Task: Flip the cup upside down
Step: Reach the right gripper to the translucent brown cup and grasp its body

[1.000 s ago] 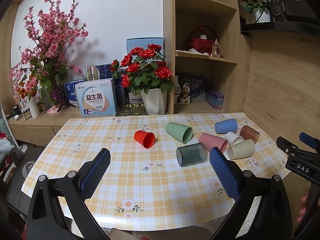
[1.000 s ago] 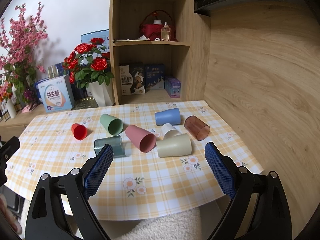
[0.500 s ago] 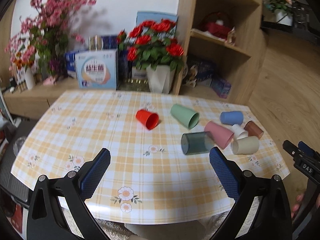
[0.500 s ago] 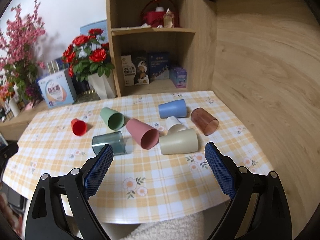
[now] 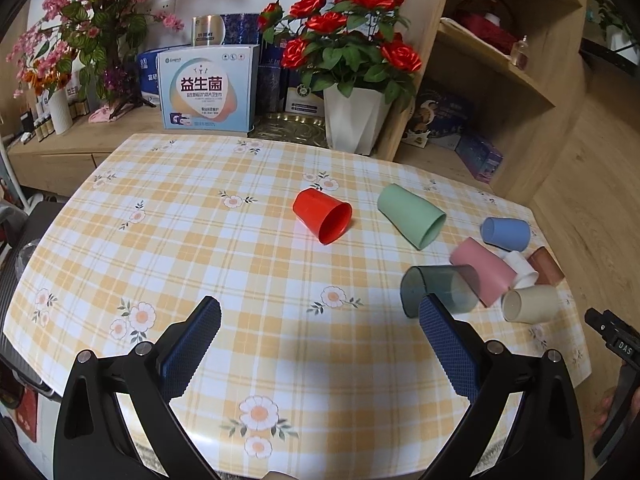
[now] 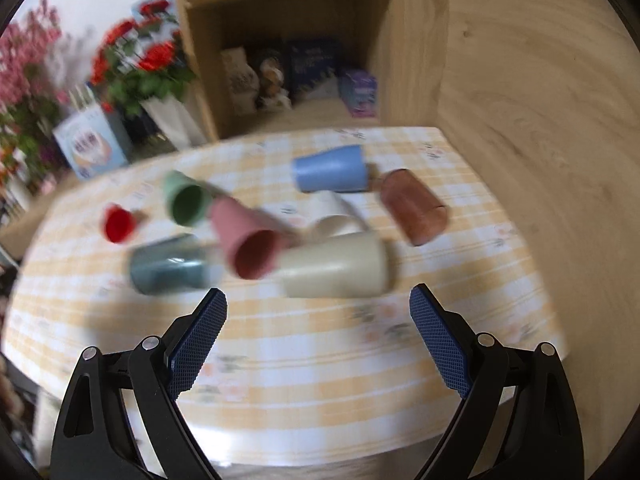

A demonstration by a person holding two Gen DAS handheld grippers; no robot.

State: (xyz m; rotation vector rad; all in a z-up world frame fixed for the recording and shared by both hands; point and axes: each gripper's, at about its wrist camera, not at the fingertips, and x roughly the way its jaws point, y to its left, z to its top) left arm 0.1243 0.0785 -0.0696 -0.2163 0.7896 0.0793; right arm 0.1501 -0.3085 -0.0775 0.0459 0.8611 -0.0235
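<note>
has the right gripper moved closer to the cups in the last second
Yes. In the right wrist view the cream cup now lies larger and just beyond the open right gripper, against the table edge, so it has advanced forward and down.

The box (image 5: 206,86) behind the table reads "益生菌", and the black tool (image 5: 618,346) at the right edge reads "DAS".

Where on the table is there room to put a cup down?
The table's left half is bare, left of the red cup. The near strip by the left gripper is bare too. It's crowded on the right, around the pink cup.
</note>
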